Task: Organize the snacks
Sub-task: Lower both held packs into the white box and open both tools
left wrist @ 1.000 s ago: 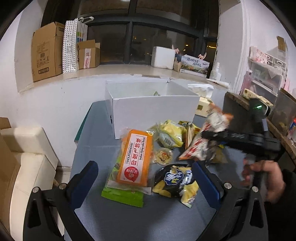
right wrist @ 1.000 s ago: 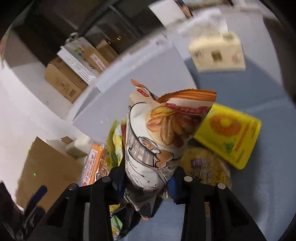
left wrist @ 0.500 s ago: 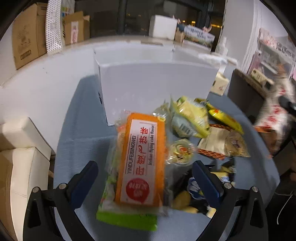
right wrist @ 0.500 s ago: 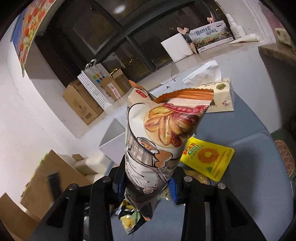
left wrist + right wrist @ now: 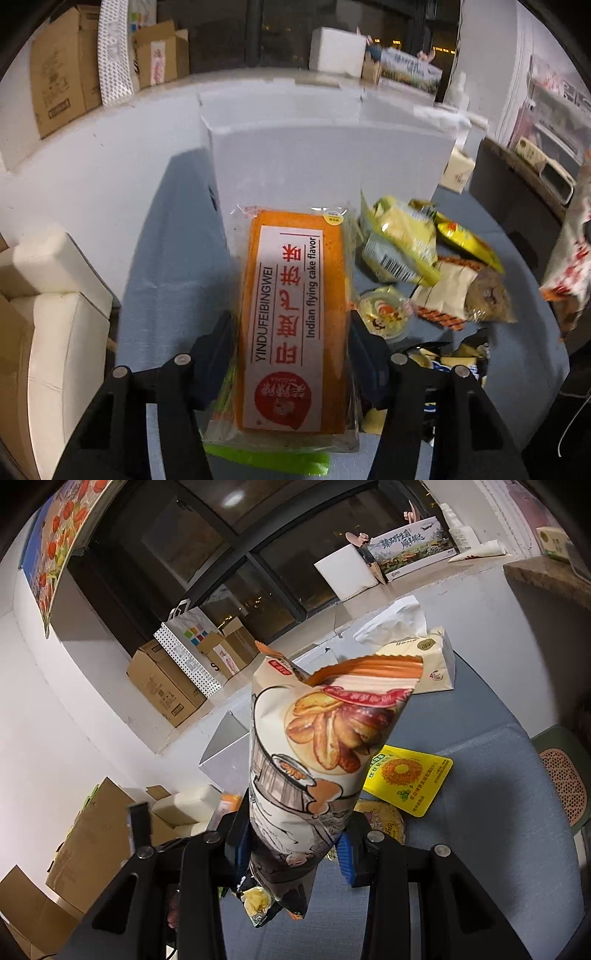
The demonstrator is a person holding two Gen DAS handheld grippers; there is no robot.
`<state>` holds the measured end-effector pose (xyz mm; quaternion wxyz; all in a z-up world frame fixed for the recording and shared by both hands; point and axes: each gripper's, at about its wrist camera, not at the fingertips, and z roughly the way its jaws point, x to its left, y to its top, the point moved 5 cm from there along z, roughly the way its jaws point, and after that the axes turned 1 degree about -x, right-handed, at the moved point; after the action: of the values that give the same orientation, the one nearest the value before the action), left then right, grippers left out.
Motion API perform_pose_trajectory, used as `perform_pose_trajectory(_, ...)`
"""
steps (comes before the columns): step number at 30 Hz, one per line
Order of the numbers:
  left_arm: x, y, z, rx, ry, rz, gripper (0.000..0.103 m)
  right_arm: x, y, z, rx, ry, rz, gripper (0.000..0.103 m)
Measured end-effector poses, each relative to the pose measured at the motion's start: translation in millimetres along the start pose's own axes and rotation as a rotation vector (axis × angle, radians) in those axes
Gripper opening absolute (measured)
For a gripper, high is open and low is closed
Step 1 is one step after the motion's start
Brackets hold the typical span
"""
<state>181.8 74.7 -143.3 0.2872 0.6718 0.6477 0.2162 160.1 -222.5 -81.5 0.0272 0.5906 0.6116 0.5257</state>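
Surface: a blue-grey table (image 5: 173, 236) runs ahead of both your grippers, with a dark window and cardboard boxes (image 5: 59, 70) on the ledge behind it.
White box: the open white box (image 5: 328, 162) stands straight ahead of your left gripper, just beyond the far end of the pack you hold.
Left gripper: your left gripper (image 5: 291, 354) is now clenched on the orange cake pack (image 5: 295, 314), a finger pressed against each long side; half a second ago the fingers stood wide apart around it.
Cake pack: it points away from you along the fingers, with a green packet (image 5: 266, 458) showing under its near end.
Right of left gripper: the yellow-green bag (image 5: 399, 243), a small round cup (image 5: 384, 314) and a brown-and-white packet (image 5: 461, 291) lie on the table.
Right gripper: your right gripper (image 5: 295, 843) stays clamped on the lower part of the chip bag (image 5: 317, 760), which stands up between the fingers, clear of the table.
Beyond the right gripper: a yellow packet (image 5: 410, 779) lies flat, and the tissue box (image 5: 424, 661) sits farther off; both views have swung since a second ago, and the left camera has closed in on the pack.
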Motion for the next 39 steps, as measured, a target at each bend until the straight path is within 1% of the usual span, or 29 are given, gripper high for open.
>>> perform_pose_trajectory(2,0,4,-12,-0.030,-0.016,-0.012,0.063,2,0,3,0.007,0.003,-0.003,0.041)
perform_pose_trajectory(4,-3,11,-30,-0.079,-0.021,-0.011,0.063,5,2,8,0.014,0.006,-0.017,0.041)
perform_pose_trajectory(8,-7,35,-52,-0.147,-0.044,-0.027,0.063,16,15,21,0.032,0.010,-0.063,0.041)
perform_pose_trajectory(10,-10,53,-60,-0.175,-0.052,-0.042,0.064,28,28,31,0.043,0.016,-0.110,0.041)
perform_pose_trajectory(12,-12,71,-64,-0.197,-0.042,-0.035,0.064,37,44,39,0.044,0.007,-0.151,0.041)
perform_pose_trajectory(15,-14,97,-69,-0.232,-0.078,-0.038,0.064,53,75,50,0.027,-0.015,-0.202,0.041)
perform_pose_trajectory(17,-15,114,-68,-0.252,-0.068,-0.032,0.064,59,101,65,0.025,-0.035,-0.217,0.041)
perform_pose_trajectory(19,-15,139,-61,-0.274,-0.044,-0.020,0.065,65,123,80,0.018,-0.053,-0.227,0.041)
perform_pose_trajectory(21,-13,156,-51,-0.276,-0.045,-0.031,0.065,71,143,99,0.026,-0.062,-0.238,0.041)
perform_pose_trajectory(23,-6,175,-35,-0.256,-0.041,-0.078,0.065,73,158,125,0.064,-0.068,-0.242,0.041)
perform_pose_trajectory(25,-1,188,-19,-0.240,-0.035,-0.106,0.065,68,167,157,0.137,-0.111,-0.232,0.041)
perform_pose_trajectory(27,5,197,-5,-0.221,0.026,-0.118,0.065,62,171,181,0.183,-0.169,-0.238,0.041)
perform_pose_trajectory(29,7,199,7,-0.200,0.051,-0.113,0.066,55,173,201,0.221,-0.200,-0.238,0.042)
perform_pose_trajectory(30,8,200,15,-0.179,0.063,-0.107,0.076,52,174,207,0.232,-0.204,-0.231,0.045)
perform_pose_trajectory(31,9,201,26,-0.138,0.073,-0.105,0.092,50,175,214,0.252,-0.202,-0.220,0.054)
perform_pose_trajectory(32,9,199,30,-0.122,0.083,-0.106,0.095,46,175,220,0.278,-0.204,-0.208,0.087)
perform_pose_trajectory(33,10,198,32,-0.127,0.106,-0.109,0.097,44,175,222,0.274,-0.211,-0.200,0.103)
perform_pose_trajectory(34,11,197,32,-0.145,0.138,-0.106,0.103,41,178,220,0.238,-0.213,-0.198,0.103)
perform_pose_trajectory(35,11,195,32,-0.151,0.147,-0.102,0.103,39,177,218,0.214,-0.214,-0.199,0.103)
perform_pose_trajectory(36,10,194,32,-0.157,0.147,-0.096,0.103,38,177,218,0.213,-0.214,-0.199,0.103)
perform_pose_trajectory(39,4,189,30,-0.140,0.124,-0.085,0.103,33,171,213,0.210,-0.202,-0.208,0.103)
